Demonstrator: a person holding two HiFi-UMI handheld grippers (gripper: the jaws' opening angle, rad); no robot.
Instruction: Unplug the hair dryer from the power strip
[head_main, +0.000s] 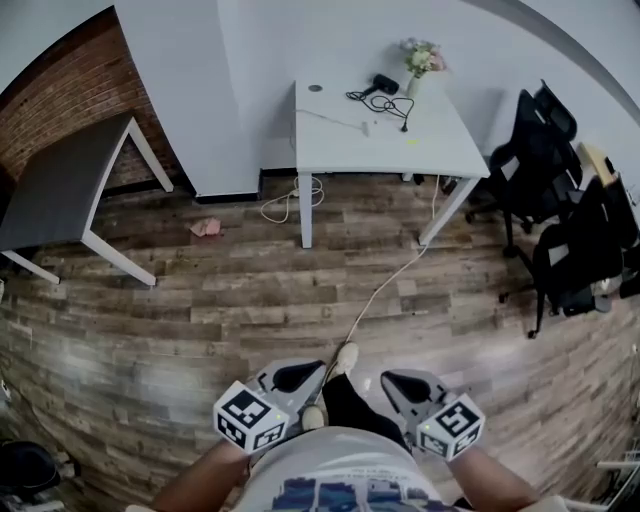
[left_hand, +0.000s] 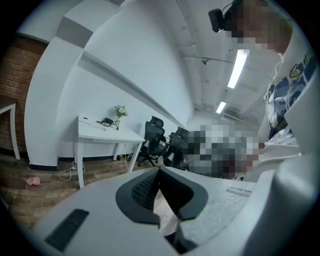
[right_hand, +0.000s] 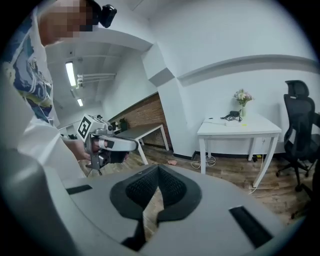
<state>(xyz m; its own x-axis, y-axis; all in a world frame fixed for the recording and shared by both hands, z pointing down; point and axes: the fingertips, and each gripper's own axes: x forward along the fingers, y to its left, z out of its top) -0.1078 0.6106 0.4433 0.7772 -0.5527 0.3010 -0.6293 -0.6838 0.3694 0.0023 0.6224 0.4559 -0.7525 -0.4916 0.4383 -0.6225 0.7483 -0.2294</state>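
— What lies between here and the white rectangular table at the far side?
— Open wood-plank floor. Only a thin white cable trails across it, and a pink rag lies far left.
— And around the tabletop?
— The near edge is bare. Black office chairs crowd the right. A vase of pale flowers stands just beside the black hair dryer at the far edge.
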